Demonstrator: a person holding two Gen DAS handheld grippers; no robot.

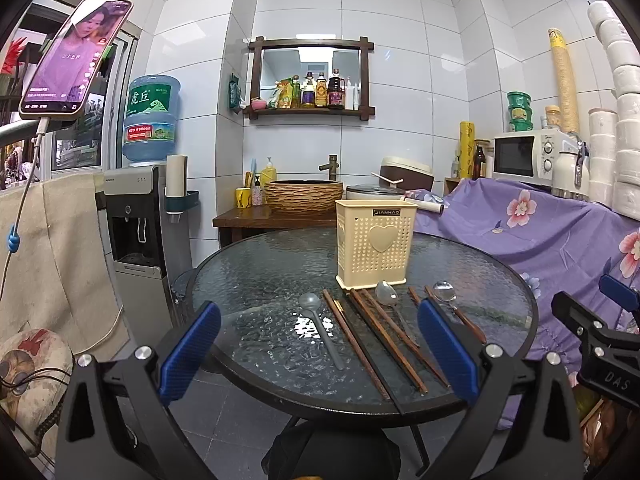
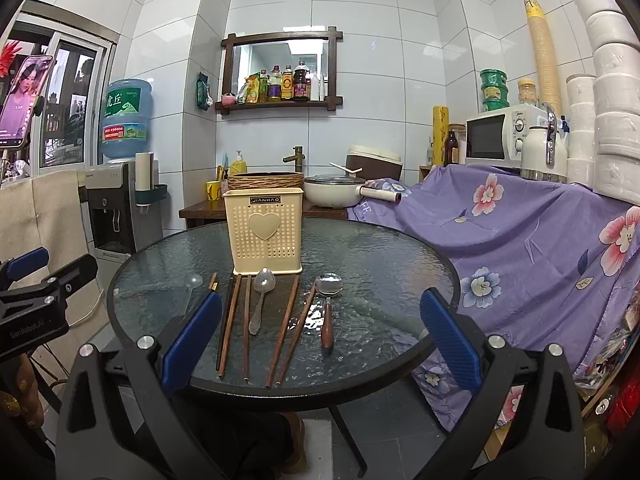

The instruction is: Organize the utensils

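Nearest, the left gripper and right gripper hover spread wide and empty above the round glass table, where chopsticks and spoons lie loose before the upright cream utensil holder.

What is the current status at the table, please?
Left claw and right claw open, empty. Chopsticks and spoons flat on glass table, cream holder upright behind them. Path clear.
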